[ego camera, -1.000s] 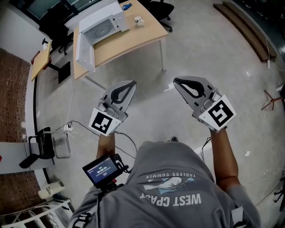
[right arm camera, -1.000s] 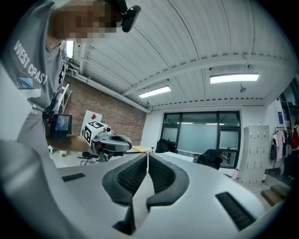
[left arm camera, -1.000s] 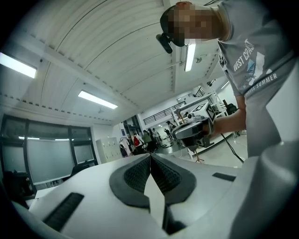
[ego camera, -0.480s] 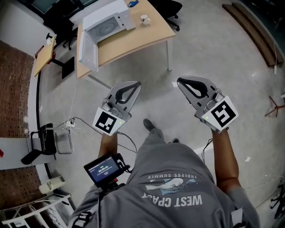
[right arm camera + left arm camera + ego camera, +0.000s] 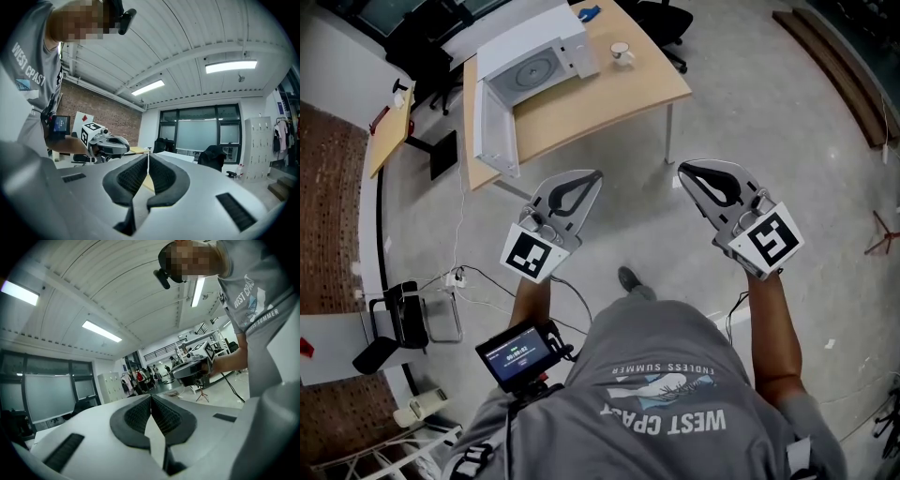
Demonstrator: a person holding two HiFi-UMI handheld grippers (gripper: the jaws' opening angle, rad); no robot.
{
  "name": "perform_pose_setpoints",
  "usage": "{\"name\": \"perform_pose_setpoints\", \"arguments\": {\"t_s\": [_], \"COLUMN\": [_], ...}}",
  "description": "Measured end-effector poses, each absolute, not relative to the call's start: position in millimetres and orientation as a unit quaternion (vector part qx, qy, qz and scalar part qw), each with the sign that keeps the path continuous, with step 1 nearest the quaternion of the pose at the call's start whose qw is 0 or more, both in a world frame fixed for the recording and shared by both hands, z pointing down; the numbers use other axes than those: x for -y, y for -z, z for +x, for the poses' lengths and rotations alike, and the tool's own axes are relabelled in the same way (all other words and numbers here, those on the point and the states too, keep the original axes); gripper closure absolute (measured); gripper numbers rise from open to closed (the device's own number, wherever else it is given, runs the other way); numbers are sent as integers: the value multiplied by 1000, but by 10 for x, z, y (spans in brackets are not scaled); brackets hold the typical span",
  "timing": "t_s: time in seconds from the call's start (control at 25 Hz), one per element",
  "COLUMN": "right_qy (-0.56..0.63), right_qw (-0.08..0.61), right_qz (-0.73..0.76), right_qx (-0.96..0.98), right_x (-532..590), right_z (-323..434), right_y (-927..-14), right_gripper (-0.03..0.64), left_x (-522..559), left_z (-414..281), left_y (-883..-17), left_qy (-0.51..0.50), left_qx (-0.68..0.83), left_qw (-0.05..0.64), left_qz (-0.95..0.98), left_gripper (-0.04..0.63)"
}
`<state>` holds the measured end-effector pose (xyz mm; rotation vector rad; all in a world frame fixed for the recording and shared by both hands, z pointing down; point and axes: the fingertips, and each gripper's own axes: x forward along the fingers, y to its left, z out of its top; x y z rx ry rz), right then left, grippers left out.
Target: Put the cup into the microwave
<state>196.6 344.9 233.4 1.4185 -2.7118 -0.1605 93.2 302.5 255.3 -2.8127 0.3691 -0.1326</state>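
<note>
Head view, going left to right: the microwave door [image 5: 495, 131] hangs wide open, well ahead of the left tongs [image 5: 592, 176] and off to their left. The microwave [image 5: 530, 58] itself sits just behind it on the table [image 5: 609, 98], with the cavity empty as far as I can see.

The left tongs are pressed together with nothing in them. The left gripper view shows the pads [image 5: 140, 414] meeting at the tips.

The cup [image 5: 621, 52] is on the tabletop, well ahead of both tongs and a little right of where the left ones point. It stands just right of the microwave, not touched by anything.

The right tongs [image 5: 684, 171] are squeezed shut and empty too, held out level over bare floor, well apart from the table.

So I'd say the task has barely started; this is the approach.

What could go wrong from here:
- If the tongs reach the cup without spreading first, they'll just shove it along the table or tip it.
- It's a small target, so a grab off to one side could spin it out.
- That open door sticks out towards the tongs, so a careless swing on the way in could clip it.
</note>
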Motion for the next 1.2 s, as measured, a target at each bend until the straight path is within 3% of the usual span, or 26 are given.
{"name": "perform_pose_setpoints", "arguments": {"t_s": [0.56, 1.2], "right_qy": [70, 34], "right_qw": [39, 29], "right_qz": [464, 433], "right_qx": [882, 900], "right_x": [-2152, -301], "right_z": [1358, 1733], "right_y": [-2249, -2903], "right_gripper": [597, 597], "left_x": [-1705, -295], "left_z": [345, 633], "left_y": [-2433, -2987], "left_qy": [17, 56], "left_qx": [-126, -159], "left_qw": [156, 136], "left_qz": [-980, -976], "left_gripper": [574, 574]}}
